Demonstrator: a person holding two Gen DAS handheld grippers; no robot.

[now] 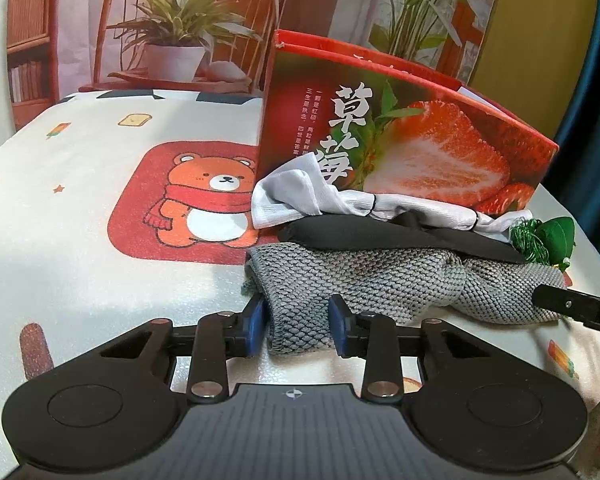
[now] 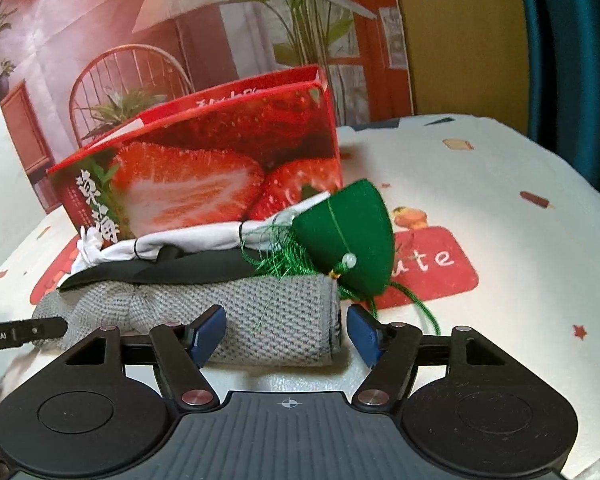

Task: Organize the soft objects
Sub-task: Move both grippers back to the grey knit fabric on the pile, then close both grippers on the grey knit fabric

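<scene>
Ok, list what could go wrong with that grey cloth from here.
1. The left gripper pinches one end of the grey cloth while the right gripper stands open round the other, so a lift could sag.
2. The black cloth, white cloth and green pouch crowd it and might get dragged.

Each gripper, left gripper and right gripper, is black with two blue pads at the tips of its jaws. Behind the jaws sit silver screws, two round discs and a ribbed grey plate with a small cross mark.
</scene>
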